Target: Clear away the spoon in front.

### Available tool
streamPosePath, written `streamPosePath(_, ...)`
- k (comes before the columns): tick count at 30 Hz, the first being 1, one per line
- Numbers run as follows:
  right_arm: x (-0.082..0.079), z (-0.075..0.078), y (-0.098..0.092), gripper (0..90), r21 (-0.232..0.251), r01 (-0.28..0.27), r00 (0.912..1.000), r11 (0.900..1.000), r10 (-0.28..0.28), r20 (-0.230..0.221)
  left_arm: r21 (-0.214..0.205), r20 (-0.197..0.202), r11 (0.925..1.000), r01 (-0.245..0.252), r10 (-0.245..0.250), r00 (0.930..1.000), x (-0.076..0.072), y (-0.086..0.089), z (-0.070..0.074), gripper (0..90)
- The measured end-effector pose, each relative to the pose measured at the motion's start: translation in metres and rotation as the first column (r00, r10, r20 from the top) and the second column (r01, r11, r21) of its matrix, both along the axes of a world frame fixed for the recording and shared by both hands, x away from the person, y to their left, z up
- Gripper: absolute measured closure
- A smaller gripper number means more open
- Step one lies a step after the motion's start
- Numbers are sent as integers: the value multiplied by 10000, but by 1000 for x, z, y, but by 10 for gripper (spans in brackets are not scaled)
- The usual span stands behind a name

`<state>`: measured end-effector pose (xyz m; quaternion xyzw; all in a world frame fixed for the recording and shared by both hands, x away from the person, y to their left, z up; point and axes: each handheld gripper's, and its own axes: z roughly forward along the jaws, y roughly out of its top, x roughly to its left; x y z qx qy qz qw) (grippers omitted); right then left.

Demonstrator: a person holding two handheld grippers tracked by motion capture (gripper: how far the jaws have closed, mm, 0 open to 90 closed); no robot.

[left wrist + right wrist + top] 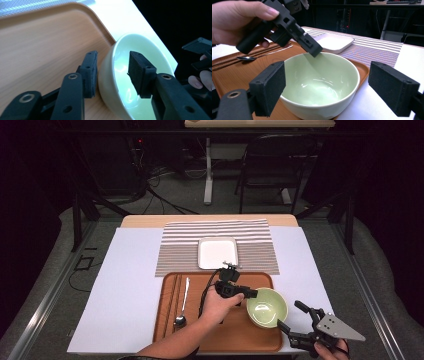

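Observation:
A pale green bowl (266, 307) stands empty on the right part of a wooden tray (220, 340). My left gripper (252, 293) reaches over the bowl's left rim. In the left gripper view its jaws straddle the bowl (120, 75) wall, one pad outside and one inside, with a gap showing at the inner pad, so the left gripper (113, 62) is open. My right gripper (291, 315) waits off the tray's right front corner. The right gripper (329, 82) is wide open and faces the bowl (319, 85) without touching it.
A spoon (182, 302) and dark chopsticks (172, 302) lie at the tray's left. Behind the tray, a white square plate (217, 252) rests on a striped placemat (180, 250). A white sheet covers the table; a chair stands beyond it.

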<state>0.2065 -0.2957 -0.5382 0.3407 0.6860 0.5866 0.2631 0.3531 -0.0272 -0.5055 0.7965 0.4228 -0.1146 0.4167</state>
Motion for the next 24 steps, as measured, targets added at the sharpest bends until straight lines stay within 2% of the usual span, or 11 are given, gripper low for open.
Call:
streamPosePath(9, 0, 0, 0, 142, -27, 17, 10000, 10000, -17, 10, 15, 619, 9989, -462, 460, 9970, 1, 18, 10, 472)
streamPosePath(14, 0, 0, 0, 142, -27, 18, 10000, 10000, -18, 6, 95, 947, 9973, -733, 720, 9929, 1, 31, 15, 460)
streamPosePath(24, 0, 0, 0, 142, -51, 43, 10000, 10000, -43, 5, 36, 1160, 9914, -1305, 1292, 9848, 7, 56, 24, 463)
